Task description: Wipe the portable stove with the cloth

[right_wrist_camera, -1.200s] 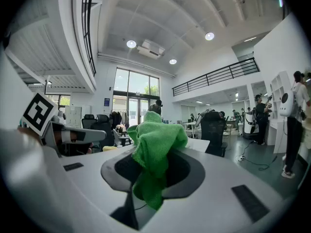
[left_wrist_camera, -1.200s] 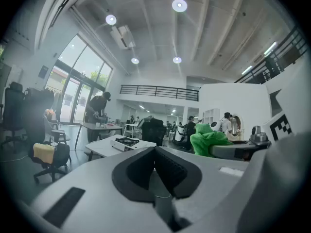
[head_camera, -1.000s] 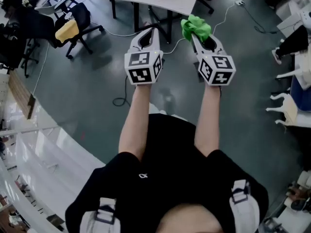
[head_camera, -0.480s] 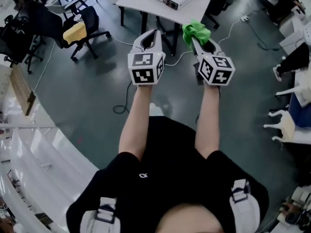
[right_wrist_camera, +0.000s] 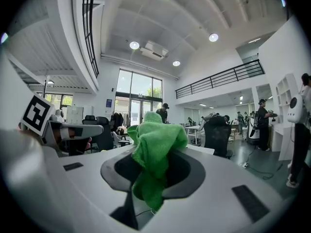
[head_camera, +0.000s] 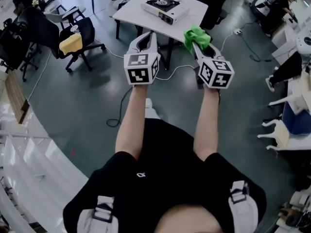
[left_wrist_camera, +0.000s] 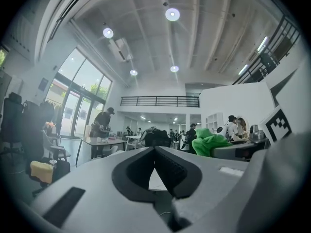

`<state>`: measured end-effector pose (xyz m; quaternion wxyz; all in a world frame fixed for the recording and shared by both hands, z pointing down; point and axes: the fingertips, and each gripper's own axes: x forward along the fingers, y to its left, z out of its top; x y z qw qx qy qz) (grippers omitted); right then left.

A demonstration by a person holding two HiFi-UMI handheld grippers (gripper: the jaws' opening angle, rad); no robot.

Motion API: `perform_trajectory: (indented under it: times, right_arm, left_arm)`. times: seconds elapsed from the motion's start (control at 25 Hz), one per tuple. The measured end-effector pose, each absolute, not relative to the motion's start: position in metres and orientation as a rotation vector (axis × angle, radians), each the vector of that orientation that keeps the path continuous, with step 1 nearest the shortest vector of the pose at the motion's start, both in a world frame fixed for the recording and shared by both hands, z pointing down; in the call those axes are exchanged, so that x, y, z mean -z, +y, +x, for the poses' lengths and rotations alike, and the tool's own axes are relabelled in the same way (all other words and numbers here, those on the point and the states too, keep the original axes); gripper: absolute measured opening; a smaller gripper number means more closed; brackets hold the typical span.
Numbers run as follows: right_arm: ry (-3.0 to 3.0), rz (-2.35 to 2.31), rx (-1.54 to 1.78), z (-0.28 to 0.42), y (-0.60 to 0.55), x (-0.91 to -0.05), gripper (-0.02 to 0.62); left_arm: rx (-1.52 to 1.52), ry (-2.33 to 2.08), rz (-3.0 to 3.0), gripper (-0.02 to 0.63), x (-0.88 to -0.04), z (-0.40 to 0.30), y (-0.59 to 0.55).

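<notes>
The portable stove (head_camera: 164, 8), white with a black burner top, sits on a white table (head_camera: 131, 14) ahead of me in the head view. My right gripper (head_camera: 193, 39) is shut on a green cloth (head_camera: 196, 35), which bunches above its jaw tips; the cloth (right_wrist_camera: 154, 155) fills the jaws in the right gripper view. My left gripper (head_camera: 148, 36) is held level beside it, jaws closed together with nothing between them, and from there the green cloth (left_wrist_camera: 209, 142) shows at the right. Both grippers hang in the air short of the table.
A black office chair (head_camera: 75, 32) with a yellow cushion stands left of the table. A cable (head_camera: 119, 106) trails across the grey floor. White chairs (head_camera: 284, 130) and desks line the right side. People stand at desks (left_wrist_camera: 102, 127) in the distance.
The table and stove have come further into the head view and closer, as I move towards them. Both grippers keep the same pose, the cloth still held.
</notes>
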<state>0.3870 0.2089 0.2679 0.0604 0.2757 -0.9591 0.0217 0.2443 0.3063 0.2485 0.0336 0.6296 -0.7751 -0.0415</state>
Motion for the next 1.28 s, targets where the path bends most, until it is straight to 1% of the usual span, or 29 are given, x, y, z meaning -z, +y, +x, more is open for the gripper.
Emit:
perform_trajectory:
  times: [0.32,0.44,0.8,1.0,1.2,1.28]
  right_arm:
    - [-2.899,0.909,-0.039,0.374,0.162,-0.267,0.103]
    - [-2.873,0.891,-0.040,0.355,0.138,-0.278,0.103]
    - [-2.822,0.852,-0.124,0.276,0.072,-0.318,0.104]
    - [-2.760,0.884,-0.156,0.249,0.022,-0.330,0.104]
    - [-2.619,0.982,0.062,0.211,-0.030,-0.337,0.104]
    - [-2.642,1.006,0.063,0.189,-0.045,-0.341,0.104]
  left_arm:
    - [0.172,-2.273,2.042,-0.005,-0.267,0.232,0.258]
    - [0.279,-2.239,2.030,-0.005,-0.267,0.205,0.235]
    - [0.257,-2.186,1.983,-0.005,-0.288,0.131,0.159]
    - [0.266,-2.129,1.967,-0.005,-0.300,0.095,0.104]
    - [0.161,-2.069,2.018,-0.005,-0.317,0.066,0.042]
    - [0.106,-2.048,2.027,-0.005,-0.328,0.053,0.020]
